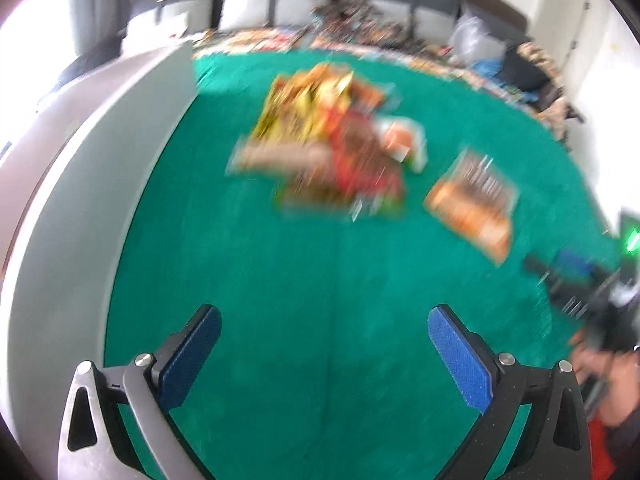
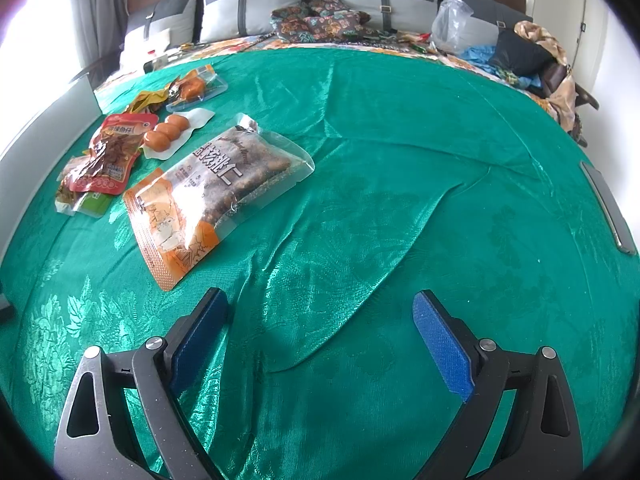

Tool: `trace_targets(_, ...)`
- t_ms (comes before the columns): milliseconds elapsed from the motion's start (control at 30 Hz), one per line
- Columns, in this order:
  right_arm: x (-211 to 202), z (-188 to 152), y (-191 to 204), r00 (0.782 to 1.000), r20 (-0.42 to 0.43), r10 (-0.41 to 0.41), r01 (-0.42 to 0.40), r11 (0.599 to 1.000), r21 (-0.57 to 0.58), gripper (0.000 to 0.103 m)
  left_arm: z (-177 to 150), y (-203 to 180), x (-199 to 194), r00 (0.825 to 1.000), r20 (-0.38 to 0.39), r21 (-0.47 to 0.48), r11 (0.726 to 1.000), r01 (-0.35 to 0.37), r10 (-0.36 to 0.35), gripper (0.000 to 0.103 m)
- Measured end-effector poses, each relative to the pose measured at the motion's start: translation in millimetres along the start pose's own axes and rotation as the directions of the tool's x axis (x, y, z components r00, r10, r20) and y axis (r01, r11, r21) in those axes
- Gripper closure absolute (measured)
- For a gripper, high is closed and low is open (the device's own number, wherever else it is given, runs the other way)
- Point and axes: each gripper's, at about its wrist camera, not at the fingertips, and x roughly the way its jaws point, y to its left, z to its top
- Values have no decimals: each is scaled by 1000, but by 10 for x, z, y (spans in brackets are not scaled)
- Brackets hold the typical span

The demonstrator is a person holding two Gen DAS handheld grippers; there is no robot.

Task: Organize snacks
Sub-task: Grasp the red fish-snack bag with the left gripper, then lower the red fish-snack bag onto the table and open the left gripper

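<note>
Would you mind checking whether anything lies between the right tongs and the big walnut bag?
Nothing visible does: only wrinkled green cloth lies between the open right tongs and the walnut bag, ahead to their left.

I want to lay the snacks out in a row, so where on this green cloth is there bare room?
The green cloth is bare right of the walnut bag, out to the grey bar, and ahead of the right gripper. The left side is crowded: red packet, egg pack, more packets behind.
</note>
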Motion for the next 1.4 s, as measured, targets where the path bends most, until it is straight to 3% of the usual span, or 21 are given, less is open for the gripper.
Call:
trace_targets(67,0,0,1,1000,0,0,0,1000,0,7,269,-36,47,997,-15,-16,997,74,-74,1)
trace_targets(133,-1,-1,-1,1000,0,0,0,1000,0,7,565,-143,177,996,-46,6,997,78,-78,1)
trace_targets(233,-1,-1,-1,1000,0,0,0,1000,0,7,943,-361,441,998,-50,99,995,-32,37,1)
trace_targets(300,-2,-2,0,1000,0,0,0,1000,0,7,1134,-474,710,990,-80,147,984,-101,114,1)
trace_targets(433,-3,-3,-1,1000,0,0,0,1000,0,7,1290,-665,1279,942,-145,257,931,-261,304,1)
trace_targets(500,-3,-3,1,1000,0,1,-1,1000,0,7,1265,-733,1480,926,-179,299,915,-270,331,0)
trace_targets(533,-3,-4,-2,1000,0,0,0,1000,0,7,1263,-736,1486,932,-153,298,915,-272,327,1)
trace_targets(600,-4,-5,-2,1000,0,0,0,1000,0,7,1306,-678,1442,948,-153,260,937,-233,278,30)
trace_targets(700,-10,-7,-3,1000,0,1,-1,1000,1,7,1343,-534,1303,958,-145,223,952,-211,247,55)
trace_targets(767,17,3,1,1000,0,1,-1,1000,1,7,1327,-369,1175,970,-176,179,974,-138,170,57)
trace_targets(933,13,-1,1,1000,1,1,-1,1000,1,7,1117,1,526,992,-129,81,997,11,0,57)
trace_targets(1033,12,-3,0,1000,1,1,-1,1000,1,7,791,176,178,984,-150,50,993,109,-101,56)
trace_targets(1100,11,-3,0,1000,0,1,-1,1000,1,7,518,240,68,977,-174,51,989,137,-127,53)
trace_targets(1200,10,-5,-1,1000,0,1,-1,1000,-1,7,98,339,61,983,-173,74,995,71,-57,45)
trace_targets(1267,10,-4,0,1000,0,1,-1,1000,-1,7,-81,381,100,986,-164,36,999,29,-23,39)
trace_targets(1333,10,-5,-1,1000,0,1,-1,1000,0,7,-171,475,150,990,-143,-26,1000,16,-20,29)
trace_targets(1400,12,-4,2,1000,0,1,-1,1000,-1,7,-234,472,119,995,-89,-27,999,-35,33,10)
